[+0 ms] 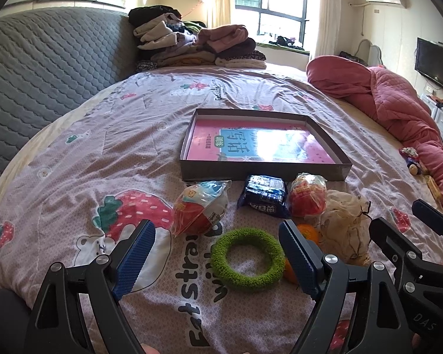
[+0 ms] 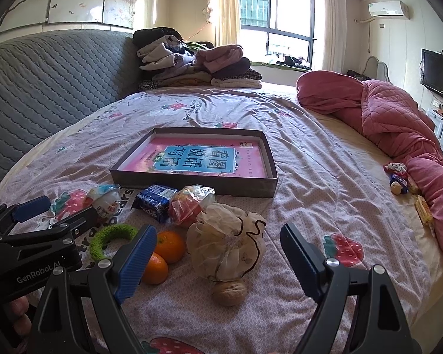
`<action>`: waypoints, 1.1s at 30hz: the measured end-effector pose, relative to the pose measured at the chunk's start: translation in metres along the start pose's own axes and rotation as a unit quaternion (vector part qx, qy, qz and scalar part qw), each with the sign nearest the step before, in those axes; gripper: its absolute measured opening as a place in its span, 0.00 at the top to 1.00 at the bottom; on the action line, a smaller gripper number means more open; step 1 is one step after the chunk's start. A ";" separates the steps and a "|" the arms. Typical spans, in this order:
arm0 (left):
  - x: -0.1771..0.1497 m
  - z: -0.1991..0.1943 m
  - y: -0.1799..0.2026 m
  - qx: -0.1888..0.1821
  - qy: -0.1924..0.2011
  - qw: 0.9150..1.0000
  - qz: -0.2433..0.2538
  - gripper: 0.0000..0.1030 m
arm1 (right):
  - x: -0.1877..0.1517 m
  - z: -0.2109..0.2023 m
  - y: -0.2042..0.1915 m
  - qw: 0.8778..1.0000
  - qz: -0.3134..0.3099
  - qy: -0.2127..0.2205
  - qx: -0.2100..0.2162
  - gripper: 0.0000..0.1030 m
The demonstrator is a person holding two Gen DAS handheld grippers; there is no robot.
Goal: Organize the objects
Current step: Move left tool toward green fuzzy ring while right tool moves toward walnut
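A shallow grey box (image 1: pixel 262 171) (image 2: pixel 192 181) with a pink book inside lies on the bed. In front of it lie two wrapped egg toys (image 1: pixel 199 208) (image 2: pixel 189 203), a dark blue snack pack (image 1: pixel 264 196) (image 2: pixel 155 199), a green fuzzy ring (image 1: pixel 248 258) (image 2: pixel 109 237), two oranges (image 2: pixel 165 246), a beige frilly scrunchie (image 1: pixel 344 228) (image 2: pixel 227 242) and a walnut (image 2: pixel 229 292). My left gripper (image 1: pixel 217 261) is open, its jaws either side of the green ring. My right gripper (image 2: pixel 218 261) is open, its jaws either side of the scrunchie and walnut.
A strawberry-print quilt (image 1: pixel 103 147) covers the bed. Folded clothes (image 1: pixel 198 47) are piled at the far end by a grey padded headboard (image 1: pixel 44 67). A pink blanket (image 2: pixel 398 124) and small items (image 2: pixel 398 180) lie at the right.
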State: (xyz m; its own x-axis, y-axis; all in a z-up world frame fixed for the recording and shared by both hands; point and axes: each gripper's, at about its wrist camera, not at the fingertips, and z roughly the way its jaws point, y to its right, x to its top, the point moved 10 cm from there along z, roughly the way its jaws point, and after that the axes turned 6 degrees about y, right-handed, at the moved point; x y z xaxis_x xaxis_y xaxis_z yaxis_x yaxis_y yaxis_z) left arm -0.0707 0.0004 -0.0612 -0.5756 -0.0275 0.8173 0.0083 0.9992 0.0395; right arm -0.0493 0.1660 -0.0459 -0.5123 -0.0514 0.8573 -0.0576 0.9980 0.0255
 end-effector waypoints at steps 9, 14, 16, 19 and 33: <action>0.002 -0.001 0.000 -0.001 0.004 1.000 0.000 0.16 | 0.002 -0.005 -0.001 1.000 -0.002 0.004 0.000 0.17; 0.003 -0.004 -0.001 -0.001 0.005 1.000 -0.002 0.16 | 0.003 -0.008 0.000 1.000 -0.002 0.008 0.000 0.17; 0.003 -0.005 -0.001 -0.001 0.006 1.000 -0.002 0.16 | 0.003 -0.009 0.000 1.000 -0.002 0.008 -0.001 0.17; 0.003 -0.007 -0.002 -0.001 0.006 1.000 -0.001 0.16 | 0.003 -0.009 -0.001 1.000 -0.003 0.008 0.000 0.17; -0.025 -0.006 -0.003 -0.013 -0.031 0.999 0.011 0.16 | -0.011 -0.009 0.002 1.000 0.003 -0.014 0.005 0.17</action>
State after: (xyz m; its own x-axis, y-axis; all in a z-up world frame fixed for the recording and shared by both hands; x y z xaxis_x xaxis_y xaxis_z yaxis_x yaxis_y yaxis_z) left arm -0.0512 -0.0025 -0.0784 -0.6244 -0.0032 0.7811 0.0421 0.9984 0.0377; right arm -0.0355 0.1687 -0.0508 -0.5359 -0.0473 0.8430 -0.0638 0.9978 0.0154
